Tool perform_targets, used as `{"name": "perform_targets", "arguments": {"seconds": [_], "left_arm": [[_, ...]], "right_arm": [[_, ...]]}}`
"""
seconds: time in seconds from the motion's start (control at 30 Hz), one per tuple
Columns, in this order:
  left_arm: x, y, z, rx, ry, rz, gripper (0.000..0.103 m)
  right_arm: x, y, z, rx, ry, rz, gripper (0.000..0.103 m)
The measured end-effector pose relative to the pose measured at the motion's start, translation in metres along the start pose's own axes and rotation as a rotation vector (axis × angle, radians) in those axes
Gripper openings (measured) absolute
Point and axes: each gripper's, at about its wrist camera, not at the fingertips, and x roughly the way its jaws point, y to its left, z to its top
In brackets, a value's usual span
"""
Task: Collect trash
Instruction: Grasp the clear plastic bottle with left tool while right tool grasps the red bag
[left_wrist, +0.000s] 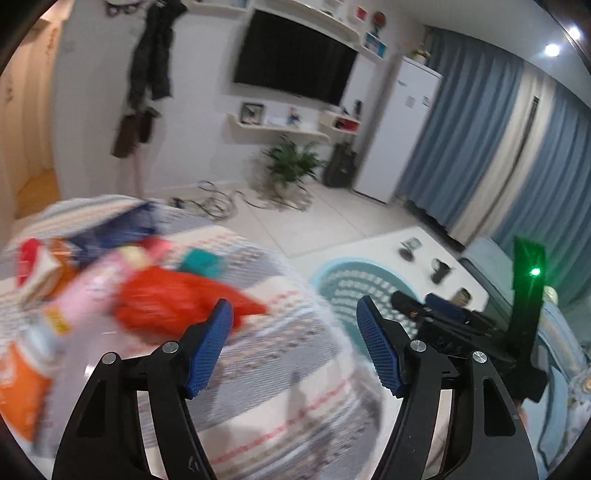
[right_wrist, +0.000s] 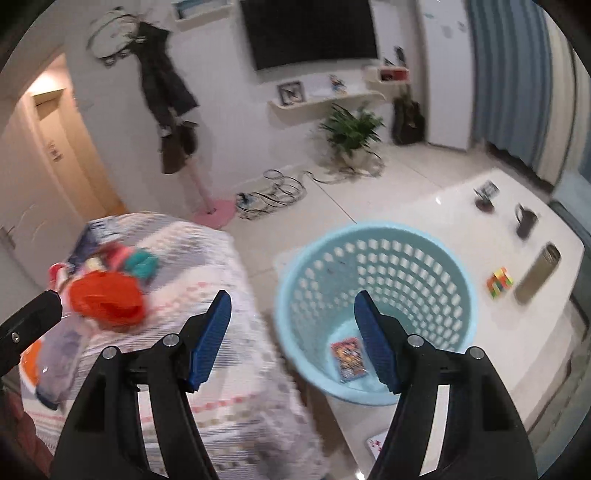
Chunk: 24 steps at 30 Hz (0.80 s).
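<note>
Both grippers (left_wrist: 293, 321) (right_wrist: 291, 314) gape empty; wrappers (right_wrist: 107, 302) left, basket (right_wrist: 376, 236) right.

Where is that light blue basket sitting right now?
In the right wrist view the light blue basket stands on the floor between the patterned bed on its left and the white table on its right.

Both views look forward and downward along a gripper's two blue-padded fingers, from above seat height.

The left wrist view faces a striped cushion (left_wrist: 258, 354) close below, strewn with blurred wrappers (left_wrist: 166, 295), with the right gripper (left_wrist: 443, 317) entering at its right side.

The right wrist view sits nearer the blue basket (right_wrist: 373, 258), looking into it, with the white table (right_wrist: 461, 206) beyond.

Both views share the cushion, basket, table, television (left_wrist: 295, 55), potted plant (right_wrist: 351, 129) and curtains (left_wrist: 480, 129).
</note>
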Motion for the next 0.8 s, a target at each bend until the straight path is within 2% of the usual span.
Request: {"name": "perform_targets", "arguments": {"seconds": [0.1, 0.2, 0.27, 0.5, 0.8], "left_arm": [[-0.022, 0.022, -0.003, -0.013, -0.024, 0.062, 0.068], [-0.044, 0.048, -0.014, -0.015, -0.040, 0.168, 0.072], [-0.053, 0.064, -0.020, -0.034, -0.034, 0.199, 0.074], [-0.054, 0.115, -0.045, -0.114, 0.055, 0.249, 0.074], [-0.021, 0.127, -0.056, -0.118, 0.126, 0.276, 0.073]], "right_arm": [[-0.006, 0.031, 0.003, -0.062, -0.024, 0.047, 0.065], [-0.007, 0.065, 0.002, -0.132, -0.036, 0.105, 0.065], [-0.006, 0.088, 0.001, -0.177, -0.040, 0.145, 0.065], [0.007, 0.162, -0.007, -0.388, -0.078, 0.207, 0.065], [0.046, 0.191, -0.005, -0.510, -0.018, 0.231, 0.067]]}}
